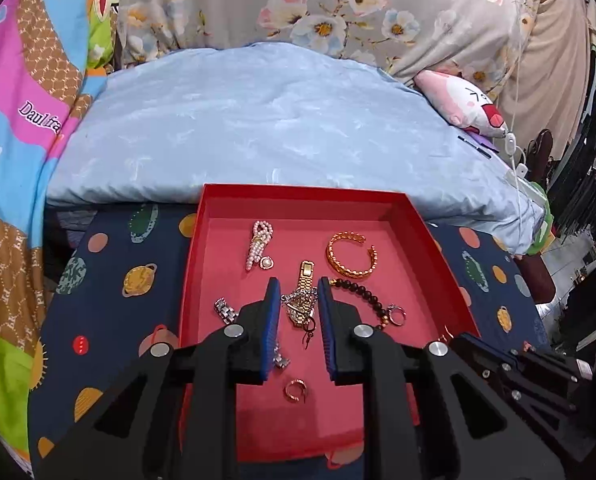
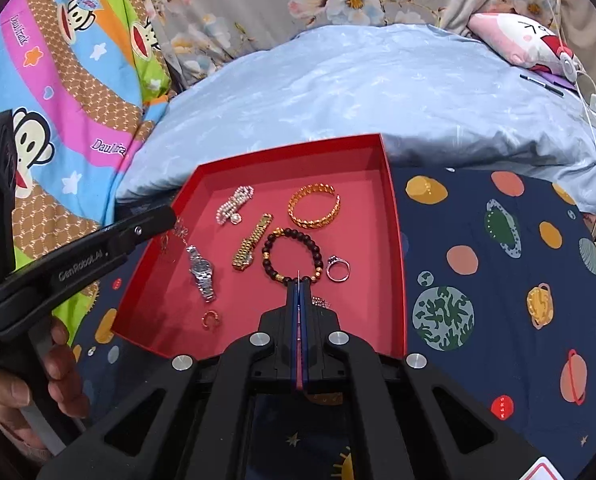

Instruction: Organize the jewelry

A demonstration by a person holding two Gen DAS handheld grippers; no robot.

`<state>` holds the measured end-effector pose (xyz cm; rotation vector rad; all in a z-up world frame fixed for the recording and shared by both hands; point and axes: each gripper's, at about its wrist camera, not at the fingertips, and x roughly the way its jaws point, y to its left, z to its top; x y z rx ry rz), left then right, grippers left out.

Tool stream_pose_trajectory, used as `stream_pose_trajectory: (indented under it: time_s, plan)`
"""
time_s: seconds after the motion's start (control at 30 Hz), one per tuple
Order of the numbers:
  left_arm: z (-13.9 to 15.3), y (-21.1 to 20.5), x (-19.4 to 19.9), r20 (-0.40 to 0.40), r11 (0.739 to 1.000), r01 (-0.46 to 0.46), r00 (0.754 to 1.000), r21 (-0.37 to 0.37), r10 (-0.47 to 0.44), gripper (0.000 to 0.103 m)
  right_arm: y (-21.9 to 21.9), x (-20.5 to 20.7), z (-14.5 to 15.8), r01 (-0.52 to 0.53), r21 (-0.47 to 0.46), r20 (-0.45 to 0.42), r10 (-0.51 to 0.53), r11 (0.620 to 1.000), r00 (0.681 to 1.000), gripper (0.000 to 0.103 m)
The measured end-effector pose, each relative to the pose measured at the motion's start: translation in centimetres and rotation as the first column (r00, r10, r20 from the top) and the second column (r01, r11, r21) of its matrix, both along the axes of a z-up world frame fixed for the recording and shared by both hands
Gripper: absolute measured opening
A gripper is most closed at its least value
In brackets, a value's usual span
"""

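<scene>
Already gathered, the jewelry lay loose on the floor of the red tray (image 2: 394,240), presumably so each piece could be picked out singly. In the right wrist view, the beaded bracelet (image 2: 291,256) sat near the middle. The gold watch (image 2: 253,242) was just beside it at nine o'clock and the silver watch (image 2: 201,274) further out at eight. A silver ring (image 2: 338,269) lay at three o'clock, the gold cuff bangle (image 2: 315,206) at one, the pearl piece (image 2: 235,204) at eleven, and a small rose-gold ring (image 2: 211,319) alone toward seven.

The right hand-held gripper (image 2: 298,284) hovered over the bracelet's near edge at six o'clock, clenched tight. A thin sliver stuck out of its tips; what it was could not be told. The left hand-held gripper (image 1: 298,284) reached in over the tray's nine o'clock wall. It was narrowly parted and seemingly grasping a fine chain (image 2: 177,232) that dangled from its tips. Lifting it that way probably kept the chain from snagging the watches.

The tray's low walls boxed the pieces in, so any sweep sideways risked dragging one against a wall. Open floor remained along the five and twelve o'clock sides. Outside, the bench (image 2: 478,300) under its planet-print cloth lay bare at three o'clock, good setting-down room. A blue quilt (image 2: 358,92) crowded the twelve o'clock edge.
</scene>
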<state>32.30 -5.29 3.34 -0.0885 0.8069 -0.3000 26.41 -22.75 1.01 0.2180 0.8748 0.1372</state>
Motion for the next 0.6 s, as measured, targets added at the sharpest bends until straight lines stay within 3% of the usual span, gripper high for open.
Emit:
stream_pose_trajectory:
  time_s: [0.2, 0.27, 0.33, 0.37, 0.4, 0.6]
  plan:
    - [-1.9, -0.6, 2.6, -0.032, 0.999, -0.026, 0.999, 0.031, 0.027, 0.019, -0.4, 0.7, -1.0, 0.028, -0.023, -0.006, -0.028, 0.999, 1.0, 0.002]
    - [-2.0, -0.5, 3.2, -0.025, 0.998, -0.051, 0.998, 0.02, 0.052, 0.02, -0.7, 0.6, -0.5, 0.052, -0.033, 0.021, -0.052, 0.998, 0.998, 0.012]
    - [-1.6, 0.0, 3.3, 0.0, 0.996, -0.085, 0.996, 0.011, 0.085, 0.041, -1.2, 0.2, 0.5, 0.079, -0.03, 0.058, -0.077, 0.996, 0.995, 0.027]
    - [-1.2, 0.3, 3.1, 0.026, 0.993, -0.116, 0.993, 0.017, 0.115, 0.059, -1.4, -0.1, 1.1, 0.09, -0.029, 0.078, -0.088, 0.995, 0.993, 0.031]
    - [-0.6, 0.6, 2.7, 0.058, 0.99, -0.14, 0.989, 0.023, 0.139, 0.065, -1.4, -0.4, 1.7, 0.094, -0.035, 0.094, -0.09, 0.995, 0.991, 0.031]
    - [2.0, 2.6, 0.4, 0.104, 0.986, -0.163, 0.982, 0.015, 0.161, 0.065, -0.7, -2.5, 4.1, 0.092, -0.069, 0.152, -0.081, 0.993, 0.985, 0.045]
